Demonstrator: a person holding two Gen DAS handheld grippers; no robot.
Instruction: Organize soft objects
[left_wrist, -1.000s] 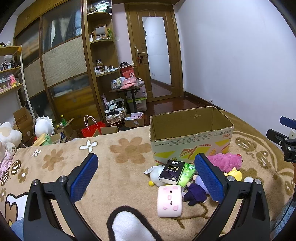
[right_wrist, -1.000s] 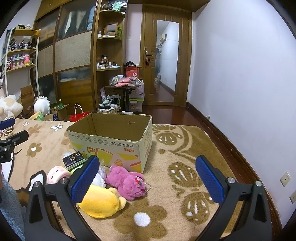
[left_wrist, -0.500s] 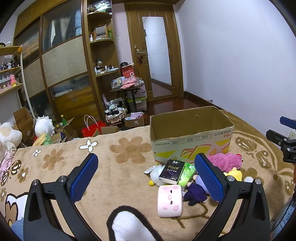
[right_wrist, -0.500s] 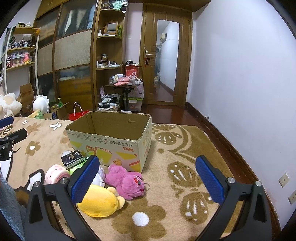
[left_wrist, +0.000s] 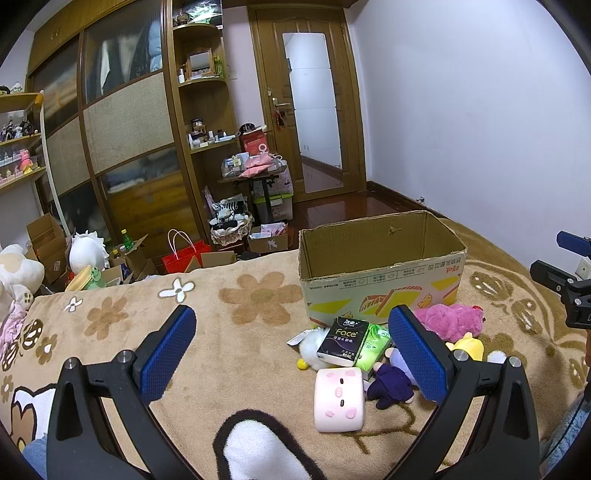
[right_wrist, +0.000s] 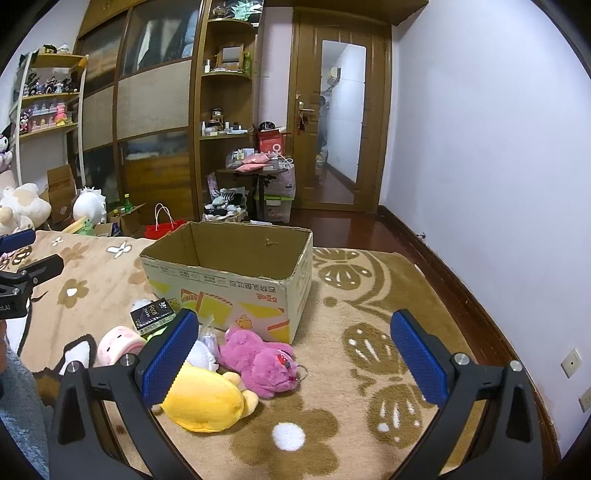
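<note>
Two wide-apart blue-ribbed grippers, left and right, above fuzzy plush toys beside corrugated cardboard box

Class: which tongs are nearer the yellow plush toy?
Right. The right tongs hover just above the yellow plush toy, their left pad over it. The left tongs sit farther off, across the toy pile.

- Tan blanket, scattered with brown and white flowers.
- Cardboard box: plain brown inside, white front with yellow and red print.
- Magenta plush right by it, yellow plush in front.
- Pale pink pig cushion, darker pink spots.
- Black tissue pack, white "Face" lettering; green pack alongside.
- Dark purple doll.
- Blue pads on black grippers, both views.
</note>
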